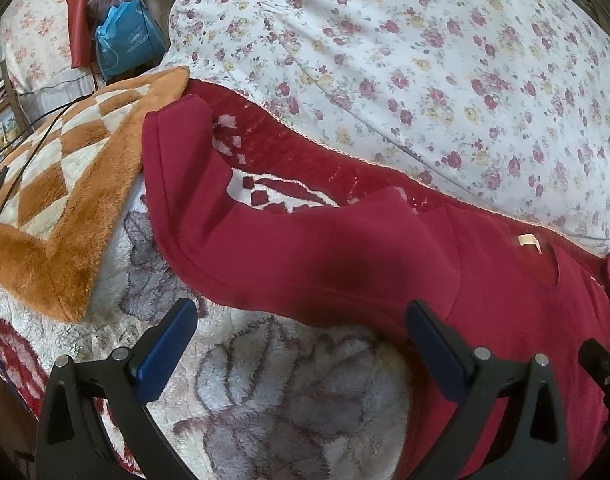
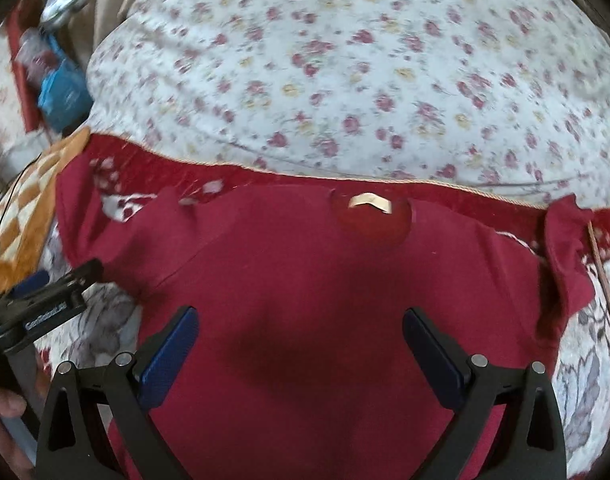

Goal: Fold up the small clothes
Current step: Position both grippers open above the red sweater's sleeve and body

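Note:
A small dark red shirt lies spread flat on a fleecy blanket, neck and beige label toward the far side. Its left sleeve stretches out toward an orange checked cloth. In the left wrist view the shirt runs from upper left to lower right. My left gripper stands open just above the shirt's lower left edge, holding nothing. Over the middle of the shirt body hovers my right gripper, open and empty. The left gripper's body shows at the left of the right wrist view.
A large floral quilt is heaped right behind the shirt. An orange and cream checked plush cloth lies at the left, with black cables across it. A blue plastic bag sits at the far left. A hand shows at the lower left.

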